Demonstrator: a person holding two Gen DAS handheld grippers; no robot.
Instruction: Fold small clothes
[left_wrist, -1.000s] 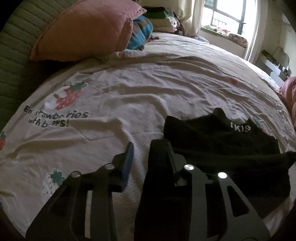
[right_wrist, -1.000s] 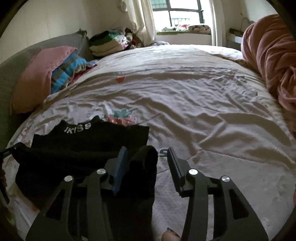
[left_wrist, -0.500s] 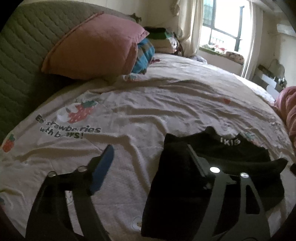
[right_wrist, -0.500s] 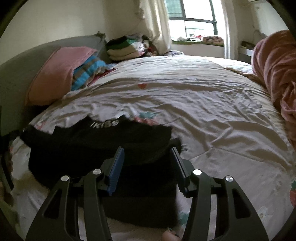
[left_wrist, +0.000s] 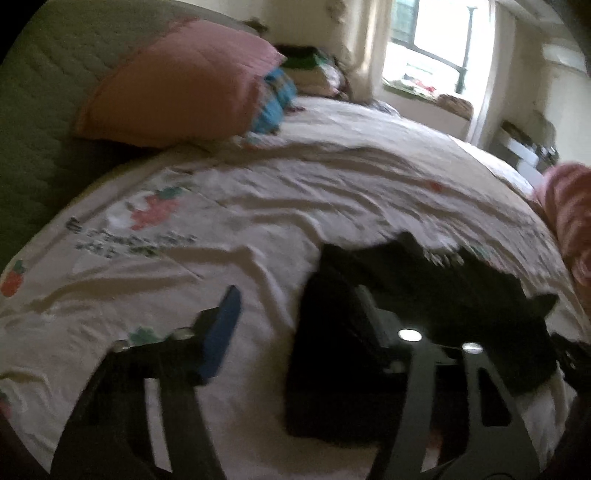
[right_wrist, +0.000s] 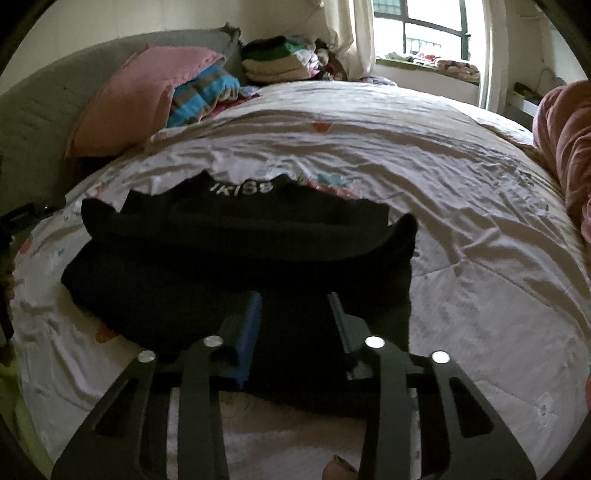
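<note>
A small black garment with white lettering on its waistband lies folded on the strawberry-print bed sheet. My right gripper is open, its fingers over the garment's near edge with nothing clamped. In the left wrist view the garment lies at the right. My left gripper is open wide; its right finger lies over the garment's left fold, its blue-padded left finger over bare sheet.
A pink pillow and a striped blue blanket lean on the grey headboard at the left. Folded clothes are stacked by the window. A pink quilt lies at the right edge of the bed.
Both grippers have opened and let go of the black garment, which now lies folded over on itself. Both have drawn back towards the near edge; the left one opened wider.
</note>
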